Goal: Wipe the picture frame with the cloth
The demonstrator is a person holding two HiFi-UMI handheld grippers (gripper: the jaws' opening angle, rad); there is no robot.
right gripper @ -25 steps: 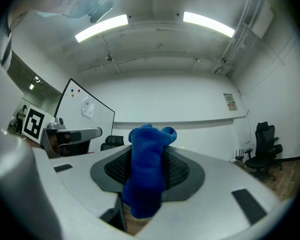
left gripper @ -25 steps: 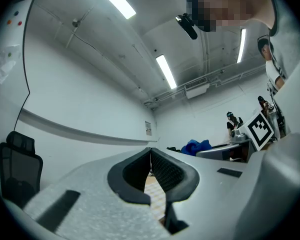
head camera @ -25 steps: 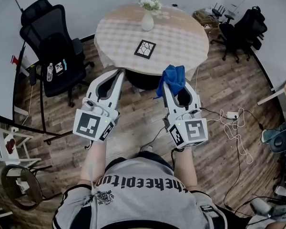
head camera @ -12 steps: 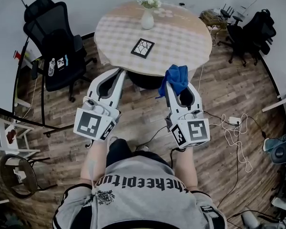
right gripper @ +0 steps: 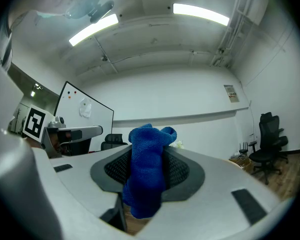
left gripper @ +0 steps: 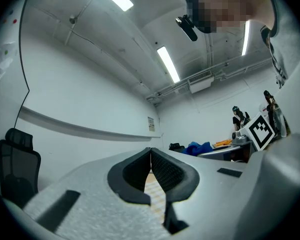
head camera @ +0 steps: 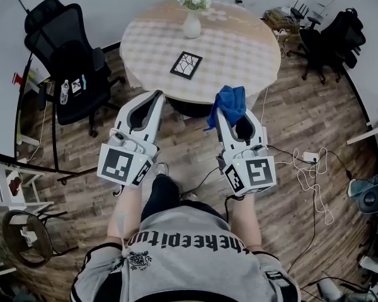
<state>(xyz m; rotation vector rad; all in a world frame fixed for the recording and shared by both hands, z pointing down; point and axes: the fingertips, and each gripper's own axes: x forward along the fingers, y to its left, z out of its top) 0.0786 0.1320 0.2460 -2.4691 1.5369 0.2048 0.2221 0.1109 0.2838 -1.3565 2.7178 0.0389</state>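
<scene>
Blue cloth (head camera: 230, 103) pinched in right gripper (head camera: 230, 114) points toward the table (head camera: 239, 49); left gripper (head camera: 157, 95) pressed together, empty.

surface (head camera: 239, 55) lying mostly bare around picture frame (head camera: 186, 65), near edge showing open for approach | vase (head camera: 191, 25) standing at far edge, well apart from frame | office chair (head camera: 69, 61) crowding left side | floor cables (head camera: 312, 172) trailing at right | cloth (head camera: 229, 100) bulging past right gripper (head camera: 232, 113) fingers

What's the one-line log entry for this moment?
right tool: shut on cloth | left tool: shut, empty | picture frame: flat on table, untouched | tools: short of table
</scene>
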